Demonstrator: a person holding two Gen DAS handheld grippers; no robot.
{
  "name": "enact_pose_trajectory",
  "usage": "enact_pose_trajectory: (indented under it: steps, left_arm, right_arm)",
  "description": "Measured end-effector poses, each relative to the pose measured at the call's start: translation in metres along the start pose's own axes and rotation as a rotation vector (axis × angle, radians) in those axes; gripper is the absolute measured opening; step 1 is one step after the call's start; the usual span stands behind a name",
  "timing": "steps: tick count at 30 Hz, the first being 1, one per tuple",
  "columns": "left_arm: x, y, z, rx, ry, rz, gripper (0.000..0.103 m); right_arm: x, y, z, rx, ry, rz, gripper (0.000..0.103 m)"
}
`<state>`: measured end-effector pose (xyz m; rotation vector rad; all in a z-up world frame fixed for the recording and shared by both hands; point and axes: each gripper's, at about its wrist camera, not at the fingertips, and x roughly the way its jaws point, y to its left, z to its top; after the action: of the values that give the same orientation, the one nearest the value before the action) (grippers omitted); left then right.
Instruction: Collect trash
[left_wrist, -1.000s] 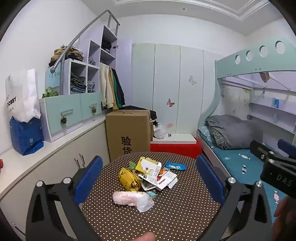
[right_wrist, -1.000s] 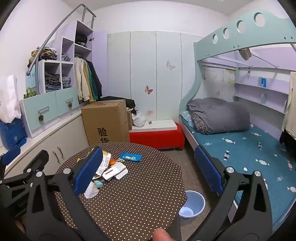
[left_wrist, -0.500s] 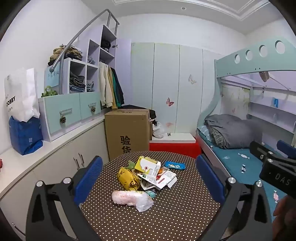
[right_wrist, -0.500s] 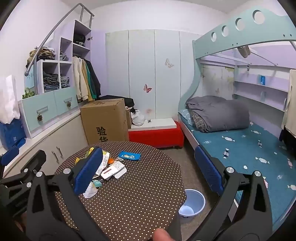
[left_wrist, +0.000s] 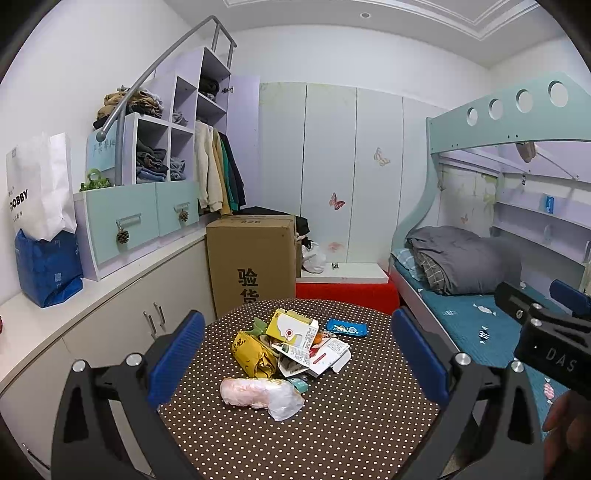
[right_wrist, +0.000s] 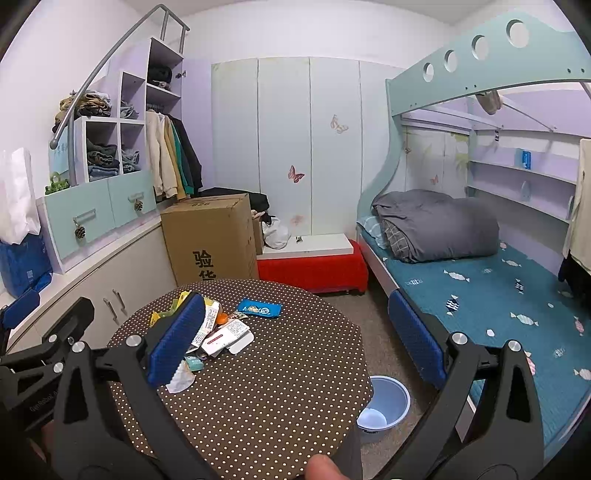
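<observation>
In the right wrist view the left pad of the right tongs (right_wrist: 295, 339) covers most of the trash pile (right_wrist: 221, 332) (its yellow bag barely shows). The table (right_wrist: 280, 398) hides part of the blue bin (right_wrist: 384, 406). Print on the wrappers is too small to read.

Both grippers have eased slightly forward toward the trash pile (left_wrist: 291, 350) at the table's (left_wrist: 332, 435) far-left edge; nothing else moved.
</observation>
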<state>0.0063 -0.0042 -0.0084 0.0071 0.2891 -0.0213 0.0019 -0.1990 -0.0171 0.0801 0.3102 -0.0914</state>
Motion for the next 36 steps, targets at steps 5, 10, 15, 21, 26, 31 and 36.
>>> enact_pose_trajectory:
  steps: [5, 10, 15, 21, 26, 31, 36]
  left_arm:
    - [0.003, 0.001, -0.004, -0.004, 0.008, -0.003, 0.099]
    - [0.004, 0.001, -0.004, -0.003, 0.01, -0.002, 0.099]
    - [0.007, 0.001, -0.006, -0.003, 0.021, -0.003, 0.099]
    - [0.019, 0.009, -0.012, -0.01, 0.052, 0.009, 0.099]
    - [0.038, 0.025, -0.025, -0.024, 0.105, 0.036, 0.099]
    - [0.068, 0.044, -0.05, -0.025, 0.192, 0.074, 0.099]
    - [0.104, 0.059, -0.084, -0.004, 0.305, 0.076, 0.099]
  right_arm:
    - [0.001, -0.001, -0.001, -0.001, 0.002, 0.002, 0.097]
    - [0.002, 0.0, -0.002, -0.001, 0.003, 0.003, 0.097]
    - [0.005, 0.0, -0.003, -0.006, 0.015, 0.002, 0.097]
    - [0.02, 0.003, -0.01, -0.016, 0.048, 0.009, 0.097]
    - [0.041, 0.009, -0.017, -0.035, 0.093, 0.027, 0.097]
    - [0.077, 0.017, -0.036, -0.058, 0.188, 0.052, 0.097]
    - [0.107, 0.02, -0.059, -0.063, 0.275, 0.051, 0.097]
